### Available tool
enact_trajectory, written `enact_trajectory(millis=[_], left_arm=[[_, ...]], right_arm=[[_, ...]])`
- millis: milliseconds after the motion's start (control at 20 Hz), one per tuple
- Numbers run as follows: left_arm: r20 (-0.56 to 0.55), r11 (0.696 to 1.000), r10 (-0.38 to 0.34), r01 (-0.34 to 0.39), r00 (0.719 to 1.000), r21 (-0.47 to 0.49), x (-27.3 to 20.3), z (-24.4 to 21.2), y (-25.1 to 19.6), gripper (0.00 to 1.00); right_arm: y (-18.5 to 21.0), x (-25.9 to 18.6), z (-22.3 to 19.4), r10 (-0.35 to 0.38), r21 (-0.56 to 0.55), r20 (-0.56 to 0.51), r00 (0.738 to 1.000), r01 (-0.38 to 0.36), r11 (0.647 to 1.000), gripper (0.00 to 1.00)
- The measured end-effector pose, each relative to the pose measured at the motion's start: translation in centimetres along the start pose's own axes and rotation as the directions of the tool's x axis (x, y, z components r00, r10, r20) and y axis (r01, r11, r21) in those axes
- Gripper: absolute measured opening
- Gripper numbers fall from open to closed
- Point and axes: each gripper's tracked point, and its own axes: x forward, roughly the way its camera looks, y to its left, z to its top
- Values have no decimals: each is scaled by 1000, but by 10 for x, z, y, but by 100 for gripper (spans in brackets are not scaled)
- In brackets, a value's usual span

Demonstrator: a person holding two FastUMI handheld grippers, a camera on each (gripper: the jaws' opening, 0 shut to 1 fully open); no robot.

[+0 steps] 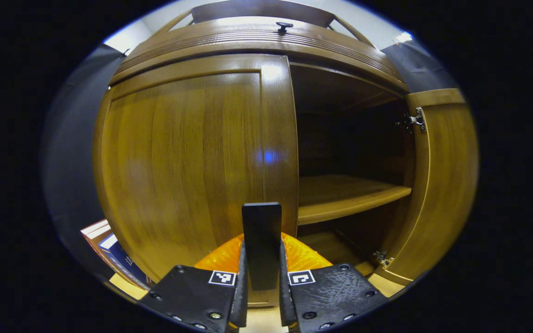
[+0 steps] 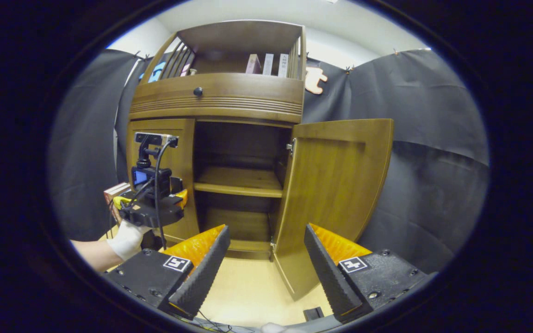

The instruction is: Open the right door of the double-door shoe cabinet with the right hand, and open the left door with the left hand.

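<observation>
Gripping the handle [image 1: 261,240] of the closed left door [image 1: 188,162] w/ left gripper [image 1: 262,277] jaws clamped, pull needed a steady outward arc; right door [image 2: 331,194] stood wide open, right gripper [image 2: 266,263] jaws apart.

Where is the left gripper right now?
In the right gripper view, the left gripper sits lower left against the closed left door, beside the open compartment.

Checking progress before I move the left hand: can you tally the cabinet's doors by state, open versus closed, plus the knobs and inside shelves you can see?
Open doors: 1, the right door
Closed doors: 1, the left door
Knobs: 1, the drawer knob
Inside shelves: 1, the wooden shelf
Total: 4
</observation>
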Motion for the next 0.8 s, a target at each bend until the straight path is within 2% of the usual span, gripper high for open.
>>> enact_trajectory(millis=[50, 400, 800], left_arm=[[-10, 1000, -9, 9, 1000, -9, -3, -1, 0, 27], [-12, 999, -48, 48, 999, -16, -43, -5, 2, 27], [-11, 998, -67, 67, 998, -8, -112, -11, 22, 27]], right_arm=[[1, 0, 1, 5, 0, 3, 1000, -5, 1000, 100], [10, -8, -2, 42, 2, 15, 999, -42, 999, 100], [22, -23, -20, 72, 15, -14, 997, -72, 997, 100]])
